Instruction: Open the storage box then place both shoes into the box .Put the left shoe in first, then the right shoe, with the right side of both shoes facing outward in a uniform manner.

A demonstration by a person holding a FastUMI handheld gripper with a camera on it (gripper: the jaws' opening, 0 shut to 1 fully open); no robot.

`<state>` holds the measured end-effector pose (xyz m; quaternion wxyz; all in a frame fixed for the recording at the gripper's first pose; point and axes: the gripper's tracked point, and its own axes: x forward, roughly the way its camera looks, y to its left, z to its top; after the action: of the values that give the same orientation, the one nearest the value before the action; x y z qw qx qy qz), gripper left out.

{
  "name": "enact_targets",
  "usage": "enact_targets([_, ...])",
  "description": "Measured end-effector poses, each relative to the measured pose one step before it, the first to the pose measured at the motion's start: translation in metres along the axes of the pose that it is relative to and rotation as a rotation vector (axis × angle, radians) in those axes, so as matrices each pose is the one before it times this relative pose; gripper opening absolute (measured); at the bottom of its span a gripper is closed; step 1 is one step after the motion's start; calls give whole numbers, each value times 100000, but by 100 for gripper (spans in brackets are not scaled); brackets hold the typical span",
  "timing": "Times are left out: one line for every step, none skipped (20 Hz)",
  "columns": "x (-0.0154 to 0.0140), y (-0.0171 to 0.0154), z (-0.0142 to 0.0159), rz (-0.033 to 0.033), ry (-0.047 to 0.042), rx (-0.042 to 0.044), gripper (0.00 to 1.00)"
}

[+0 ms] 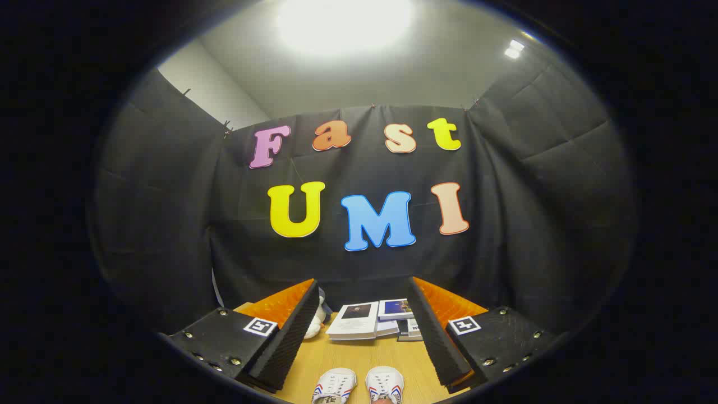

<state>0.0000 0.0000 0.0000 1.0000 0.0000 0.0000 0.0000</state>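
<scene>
While the gripper (359, 336) hangs released with fingers spread wide and gripping nothing, both white shoes (359, 386) sit side by side on the wooden table (348, 356) between the fingers, stacked books (373, 320) beyond them.

The 2 white lace-up shoes (359, 387) are cut off. The white soft toy (315, 324) hides behind the gripper's left black padded finger (286, 336).
</scene>
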Motion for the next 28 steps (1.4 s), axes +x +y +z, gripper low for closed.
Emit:
enact_targets([-36,97,310,208,-908,-576,96])
enact_targets([-71,66,72,-10,-822,-1025,96])
enact_targets([-81,-12,85,-404,-643,-1167,96])
enact_targets([-87,148,69,254,-326,-1079,95])
enact_targets([-18,251,198,519,-329,-618,95])
enact_targets([-57,250,138,513,-343,3,96])
enact_targets([-2,153,132,204,-347,524,96])
enact_targets([-129,120,-4,14,-349,517,96])
enact_targets([-71,109,142,2,-518,93,96])
enact_targets([19,72,123,-110,-359,-572,96])
enact_targets([40,42,78,-116,-185,-1020,95])
enact_targets([-90,80,-27,-91,-50,-951,95])
enact_targets([-68,120,167,99,-341,-659,95])
enact_targets([-5,167,108,-96,-174,-351,95])
enact_targets([-149,204,71,301,-136,-147,95])
enact_targets([-22,133,-21,159,108,-232,96])
enact_targets([-97,122,-147,136,397,-295,96])
enact_targets([-60,152,-195,369,495,-132,96])
enact_targets([-90,157,-160,382,464,183,95])
enact_targets([-92,168,-134,631,594,522,96])
enact_targets([-54,360,-285,1239,579,1364,96])
enact_targets([-58,440,-319,1762,878,2243,96])
enact_targets([1,463,-505,2393,1348,2776,96])
enact_targets([-28,457,-462,2329,1411,3080,96])
enact_targets([-17,226,-430,1842,1388,3101,95])
enact_targets([19,286,-473,1805,1412,2922,95])
enact_targets([61,286,-458,1558,1518,2887,96])
enact_targets([92,249,-501,1544,1789,2857,95])
